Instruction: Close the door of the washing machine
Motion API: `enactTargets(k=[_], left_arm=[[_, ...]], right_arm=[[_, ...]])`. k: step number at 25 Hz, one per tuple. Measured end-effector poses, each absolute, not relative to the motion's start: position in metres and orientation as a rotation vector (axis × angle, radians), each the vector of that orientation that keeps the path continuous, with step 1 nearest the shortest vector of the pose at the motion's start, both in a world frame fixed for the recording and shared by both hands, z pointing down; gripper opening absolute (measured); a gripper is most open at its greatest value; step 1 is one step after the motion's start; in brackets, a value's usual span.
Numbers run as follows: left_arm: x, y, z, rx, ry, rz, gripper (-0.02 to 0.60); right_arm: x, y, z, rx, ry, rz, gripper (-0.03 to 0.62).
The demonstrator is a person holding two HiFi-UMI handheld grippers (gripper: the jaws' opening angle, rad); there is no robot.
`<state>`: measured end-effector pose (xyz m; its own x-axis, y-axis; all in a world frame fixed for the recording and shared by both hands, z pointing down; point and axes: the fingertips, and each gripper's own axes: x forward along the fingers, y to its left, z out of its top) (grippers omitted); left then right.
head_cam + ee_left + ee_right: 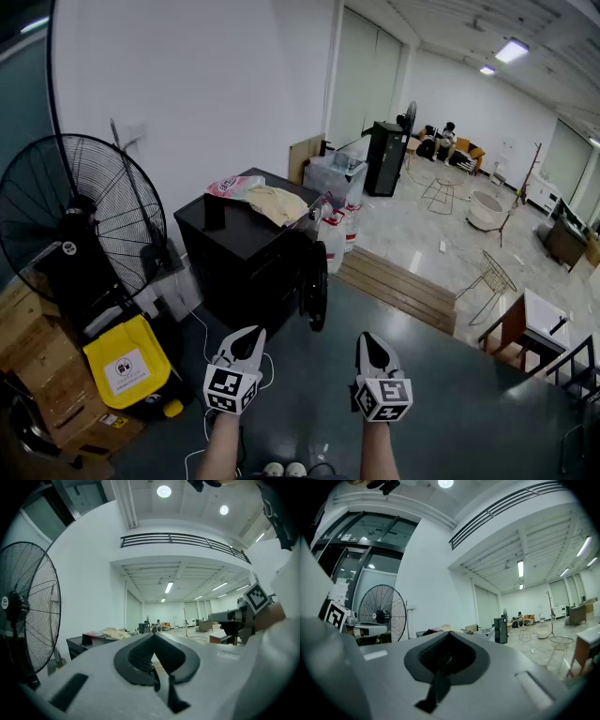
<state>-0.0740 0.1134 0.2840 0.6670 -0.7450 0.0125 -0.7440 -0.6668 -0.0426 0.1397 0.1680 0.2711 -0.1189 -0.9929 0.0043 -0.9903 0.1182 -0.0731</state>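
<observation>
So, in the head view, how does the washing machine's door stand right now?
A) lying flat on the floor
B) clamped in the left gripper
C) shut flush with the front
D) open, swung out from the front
D: the round door juts out edge-on from the front of the black washing machine, and the left gripper and right gripper are both short of it.

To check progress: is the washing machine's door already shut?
No, the round door stands swung out from the front of the washing machine.
</observation>
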Motion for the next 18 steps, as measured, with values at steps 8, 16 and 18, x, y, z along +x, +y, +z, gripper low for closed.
enactTargets(k=[8, 16, 18], left_arm=[[-0.073, 0.117, 0.284, -2.836, 1.271, -0.046, -0.001], [-0.071, 0.124, 0.288, -2.844, 1.275, -0.063, -0.002], [-0.071, 0.127, 0.29, -2.846, 1.274, -0.066, -0.002]], right_arm=[[0.141, 0.172, 0.272, -2.04, 2.31, -0.103, 0.009], [0.138, 0.178, 0.277, -2.028, 2.328, -0.114, 0.011], [0.134, 0.18, 0.282, -2.022, 2.344, -0.119, 0.011]])
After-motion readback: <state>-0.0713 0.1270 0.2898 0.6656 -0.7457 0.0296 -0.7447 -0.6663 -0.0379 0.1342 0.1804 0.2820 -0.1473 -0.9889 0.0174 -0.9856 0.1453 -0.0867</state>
